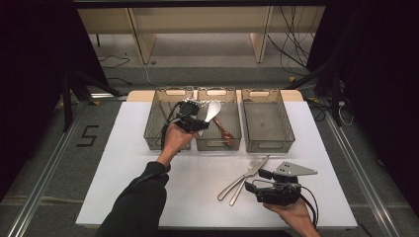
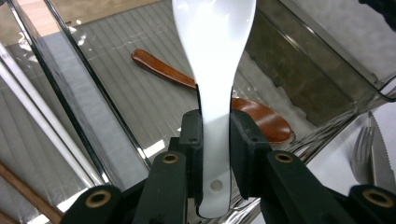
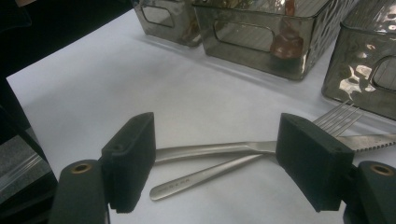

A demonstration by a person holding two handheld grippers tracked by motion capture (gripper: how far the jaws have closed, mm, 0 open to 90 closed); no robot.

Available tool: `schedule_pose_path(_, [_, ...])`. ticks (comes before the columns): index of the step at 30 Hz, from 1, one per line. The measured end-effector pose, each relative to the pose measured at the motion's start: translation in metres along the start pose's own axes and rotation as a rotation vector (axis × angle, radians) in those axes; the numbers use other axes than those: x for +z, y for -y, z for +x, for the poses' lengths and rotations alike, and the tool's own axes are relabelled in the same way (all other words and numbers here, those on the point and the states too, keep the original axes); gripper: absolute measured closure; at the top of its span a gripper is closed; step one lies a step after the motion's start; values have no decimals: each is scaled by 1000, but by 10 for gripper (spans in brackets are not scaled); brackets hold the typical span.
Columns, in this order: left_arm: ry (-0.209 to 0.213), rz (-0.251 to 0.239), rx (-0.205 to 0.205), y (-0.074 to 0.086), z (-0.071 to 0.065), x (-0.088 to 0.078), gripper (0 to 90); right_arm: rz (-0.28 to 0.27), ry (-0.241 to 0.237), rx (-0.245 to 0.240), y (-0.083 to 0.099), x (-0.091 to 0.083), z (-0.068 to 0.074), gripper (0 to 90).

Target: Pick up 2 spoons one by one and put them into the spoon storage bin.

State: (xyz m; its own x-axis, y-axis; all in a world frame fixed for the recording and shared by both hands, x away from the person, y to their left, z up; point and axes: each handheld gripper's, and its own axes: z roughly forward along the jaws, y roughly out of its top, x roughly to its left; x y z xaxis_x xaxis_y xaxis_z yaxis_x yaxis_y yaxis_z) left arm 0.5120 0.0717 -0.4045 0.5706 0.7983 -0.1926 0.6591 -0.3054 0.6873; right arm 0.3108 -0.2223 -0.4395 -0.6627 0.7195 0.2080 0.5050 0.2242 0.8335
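My left gripper is shut on the handle of a white plastic spoon, holding it above the middle clear bin. In the left gripper view the pads pinch the white spoon from both sides, its bowl pointing away. Below it, a brown spoon lies on the floor of the bin. A steel fork and knife lie crossed on the white table. My right gripper stands open just to their right. In the right gripper view its jaws frame the knife and fork handles without touching them.
Three clear grey bins stand in a row at the back of the table: the left bin holds thin sticks, and the right bin looks bare. The white table ends close to the person's arms.
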Motion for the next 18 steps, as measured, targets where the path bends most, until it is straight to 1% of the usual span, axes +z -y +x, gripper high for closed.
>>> schedule_pose_path(3, [-2,2,-9,1,1,2,755,0,-1,-3,0,0,0,294])
schedule_pose_path(5, [-1,3,-7,2,1,3,755,-1,-2,-6,0,0,1,294])
schedule_pose_path(10, [-15,25,-15,4,3,7,752,-1,-1,-3,0,0,0,294])
schedule_pose_path(13, [-9,38,-15,6,3,9,747,0,-2,-2,0,0,0,294])
schedule_pose_path(14, [-7,42,-21,6,3,10,743,0,-3,-2,0,0,0,294])
schedule_pose_path(15, [-7,39,-27,7,4,10,733,0,-2,-2,0,0,0,294])
schedule_pose_path(17, [0,40,-43,6,5,9,642,-1,-2,-4,0,0,0,294])
schedule_pose_path(18, [1,32,-47,6,4,8,616,-2,-2,-4,0,0,0,294])
